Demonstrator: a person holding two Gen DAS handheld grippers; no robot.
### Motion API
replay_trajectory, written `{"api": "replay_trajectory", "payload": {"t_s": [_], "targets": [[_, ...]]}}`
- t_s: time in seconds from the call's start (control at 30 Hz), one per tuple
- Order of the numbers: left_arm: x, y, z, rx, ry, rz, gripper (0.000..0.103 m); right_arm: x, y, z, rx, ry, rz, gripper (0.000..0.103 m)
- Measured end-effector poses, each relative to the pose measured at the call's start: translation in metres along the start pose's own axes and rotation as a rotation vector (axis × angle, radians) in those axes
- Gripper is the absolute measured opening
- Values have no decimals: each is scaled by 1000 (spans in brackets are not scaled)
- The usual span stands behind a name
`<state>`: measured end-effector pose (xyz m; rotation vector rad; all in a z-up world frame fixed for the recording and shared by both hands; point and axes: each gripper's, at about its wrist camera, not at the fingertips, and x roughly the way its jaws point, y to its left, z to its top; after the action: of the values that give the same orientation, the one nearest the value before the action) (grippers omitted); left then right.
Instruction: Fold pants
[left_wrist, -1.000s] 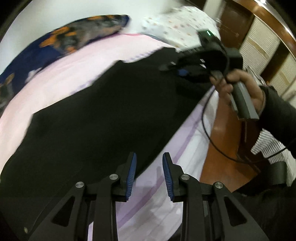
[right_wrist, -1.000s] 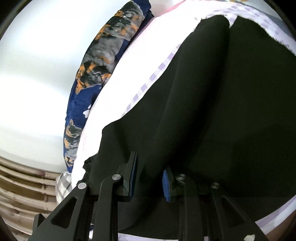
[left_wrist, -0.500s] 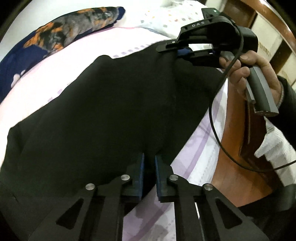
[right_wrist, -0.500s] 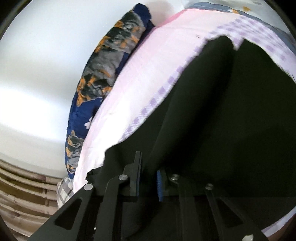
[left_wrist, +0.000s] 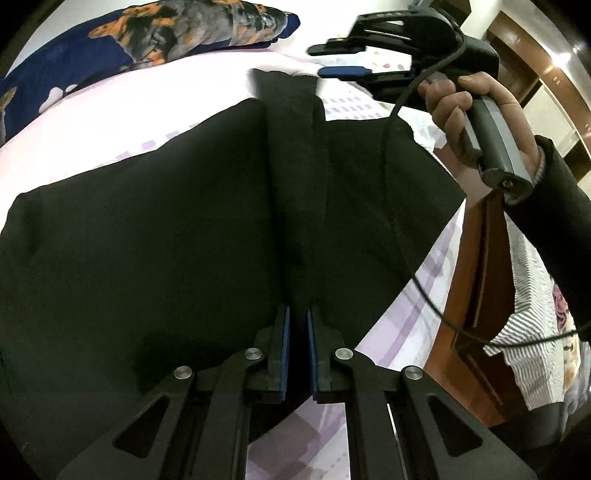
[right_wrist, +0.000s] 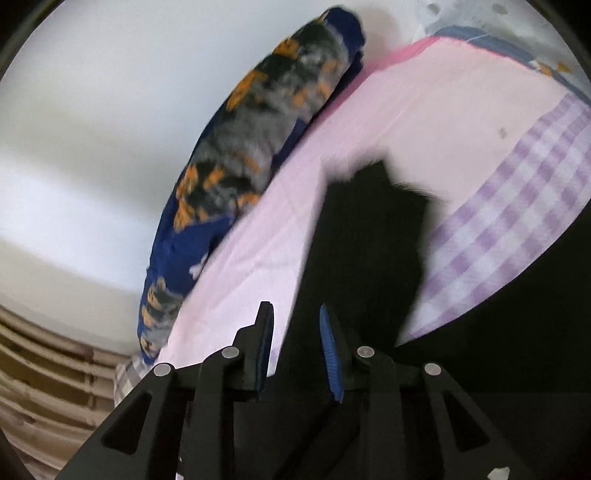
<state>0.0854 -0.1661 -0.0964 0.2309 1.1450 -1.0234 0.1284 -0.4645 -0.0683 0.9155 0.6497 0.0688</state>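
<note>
Black pants (left_wrist: 147, 229) lie spread over a pink sheet (left_wrist: 129, 110) on a bed. My left gripper (left_wrist: 297, 310) is shut on their near edge, and a raised ridge of cloth runs from its pads toward the far side. A hand (left_wrist: 454, 99) holds my right gripper (left_wrist: 314, 60) above the far end of that ridge. Its jaws are opening, with light showing between them. In the right wrist view, a blurred flap of the pants (right_wrist: 369, 240) hangs loose ahead of the right gripper (right_wrist: 294, 306), partly in the gap, and the pads are not pressing on it.
A blue pillow with orange and grey print (left_wrist: 166, 33) lies along the wall side of the bed (right_wrist: 266, 129). A purple checked band (right_wrist: 517, 206) edges the sheet. A wooden bed frame (left_wrist: 476, 258) and striped cloth (left_wrist: 528, 332) are at the right. The gripper's cable (left_wrist: 388, 147) hangs over the pants.
My left gripper went from open above the sheet to shut on the pants' edge. My right gripper rose with the cloth, then parted its jaws, and the cloth is slipping free.
</note>
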Motion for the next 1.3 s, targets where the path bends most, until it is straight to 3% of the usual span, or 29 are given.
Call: {"api": "replay_trajectory", "payload": {"t_s": [0.17,0.3,0.4,0.8,0.87,0.93,0.97,1.07,1.3], "targets": [[1,5,-2,-22,-15,-30,9,-11,-22,7,13,3,-74,26],[2,8,-2,-35,-26,-51,9,-6,-38,8,57,7,-76,26],[2,9,-2,-42,-29,-60,9,3,-38,14,71,0,-68,26],[0,13,-6,-59,-35,-71,9,47,-43,56,72,-15,-169,26],[0,13,-7,-59,-35,-71,9,50,-42,60,67,-9,-167,22],[0,13,-6,-58,-35,-68,9,51,-37,63,45,-3,-171,9],[0,12,-6,-58,-35,-66,9,50,-33,64,28,-5,-178,8],[0,10,-6,-53,-33,-58,9,38,-22,63,-20,-31,-187,5],[1,-6,-4,18,-25,29,8,-67,-13,36,-71,-172,-173,4]]}}
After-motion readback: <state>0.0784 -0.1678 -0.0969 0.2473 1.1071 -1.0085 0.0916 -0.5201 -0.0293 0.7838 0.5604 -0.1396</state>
